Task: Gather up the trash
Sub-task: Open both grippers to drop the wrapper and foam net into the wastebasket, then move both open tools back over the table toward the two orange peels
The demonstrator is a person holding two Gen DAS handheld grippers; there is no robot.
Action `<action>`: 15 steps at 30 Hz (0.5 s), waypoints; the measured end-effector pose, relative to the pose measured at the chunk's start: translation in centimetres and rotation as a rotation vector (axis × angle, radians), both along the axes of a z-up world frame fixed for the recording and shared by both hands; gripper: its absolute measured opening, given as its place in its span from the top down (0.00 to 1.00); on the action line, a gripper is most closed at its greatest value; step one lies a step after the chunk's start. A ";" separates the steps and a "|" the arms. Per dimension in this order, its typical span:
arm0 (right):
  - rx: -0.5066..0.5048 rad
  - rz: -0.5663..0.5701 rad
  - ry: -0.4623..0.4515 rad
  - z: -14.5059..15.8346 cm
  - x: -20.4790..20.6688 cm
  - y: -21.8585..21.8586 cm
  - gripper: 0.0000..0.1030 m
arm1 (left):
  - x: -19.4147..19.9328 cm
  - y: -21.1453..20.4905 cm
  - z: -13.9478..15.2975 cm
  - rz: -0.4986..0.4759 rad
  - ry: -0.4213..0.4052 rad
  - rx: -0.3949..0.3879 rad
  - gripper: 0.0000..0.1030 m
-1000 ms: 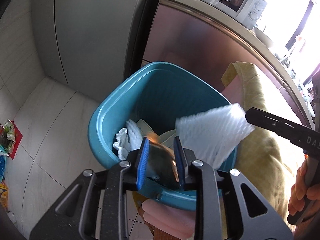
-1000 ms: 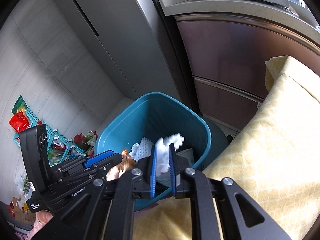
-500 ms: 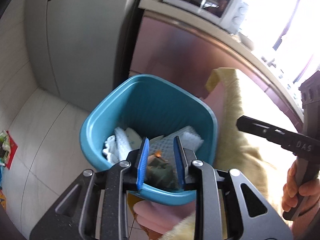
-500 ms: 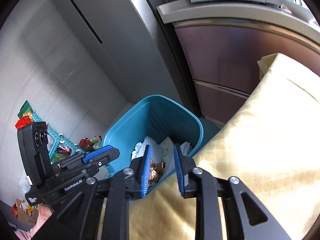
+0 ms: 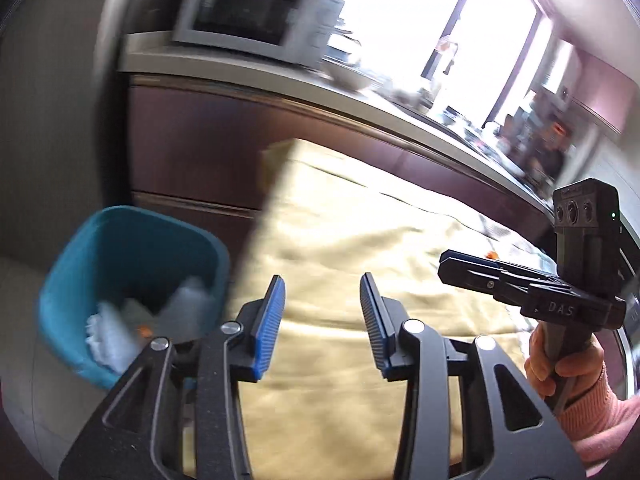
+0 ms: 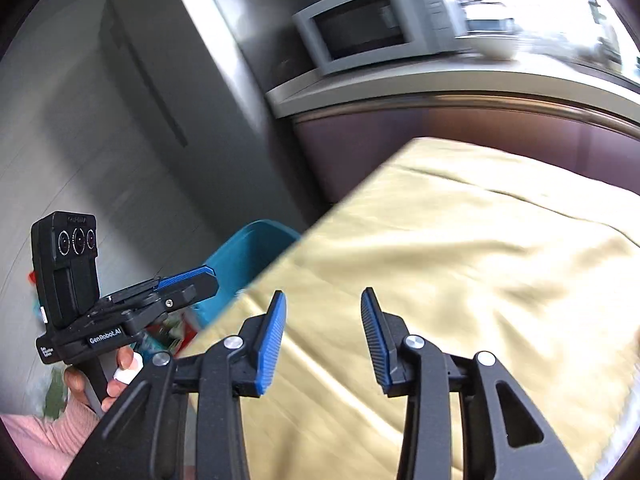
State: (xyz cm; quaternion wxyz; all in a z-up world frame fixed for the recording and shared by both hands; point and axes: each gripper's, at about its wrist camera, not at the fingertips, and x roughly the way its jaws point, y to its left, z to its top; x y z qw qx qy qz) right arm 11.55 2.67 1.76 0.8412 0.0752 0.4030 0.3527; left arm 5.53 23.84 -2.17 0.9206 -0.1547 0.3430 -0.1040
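A teal trash bin (image 5: pixel 120 248) stands on the floor at the table's left end, with white tissues and wrappers (image 5: pixel 120 328) inside; its rim also shows in the right wrist view (image 6: pixel 248 248). My left gripper (image 5: pixel 322 312) is open and empty over the yellow tablecloth (image 5: pixel 360 232), just right of the bin. My right gripper (image 6: pixel 322 328) is open and empty above the cloth (image 6: pixel 460 240). Each gripper shows in the other's view: the right one (image 5: pixel 460 268) and the left one (image 6: pixel 192 280). A small orange scrap (image 5: pixel 493 255) lies on the cloth far right.
A microwave (image 5: pixel 248 16) sits on a counter (image 5: pixel 280 76) with dark cabinets behind the table. A grey fridge (image 6: pixel 160 100) stands to the left. Bright windows light the cluttered counter at right. Colourful packages (image 6: pixel 168 332) lie on the floor by the bin.
Both grippers let their trash fall into the bin and opened wide. Both have lifted and swung right, from over the bin to over the tablecloth. The views are motion-blurred.
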 end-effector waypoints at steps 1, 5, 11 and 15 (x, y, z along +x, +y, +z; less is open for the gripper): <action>-0.006 -0.033 -0.001 0.0 -0.3 -1.6 0.64 | 0.6 -1.4 0.1 -0.035 0.002 -0.002 0.63; -0.007 -0.169 -0.002 0.0 -1.9 -8.0 0.64 | 2.8 -7.6 0.0 -0.160 0.020 0.004 0.61; -0.031 -0.367 -0.026 0.1 -4.4 -16.9 0.60 | 6.1 -16.6 -0.6 -0.324 0.054 0.030 0.58; -0.041 -0.491 -0.032 -0.4 -6.4 -22.0 0.59 | 8.4 -21.9 -1.5 -0.405 0.083 0.063 0.58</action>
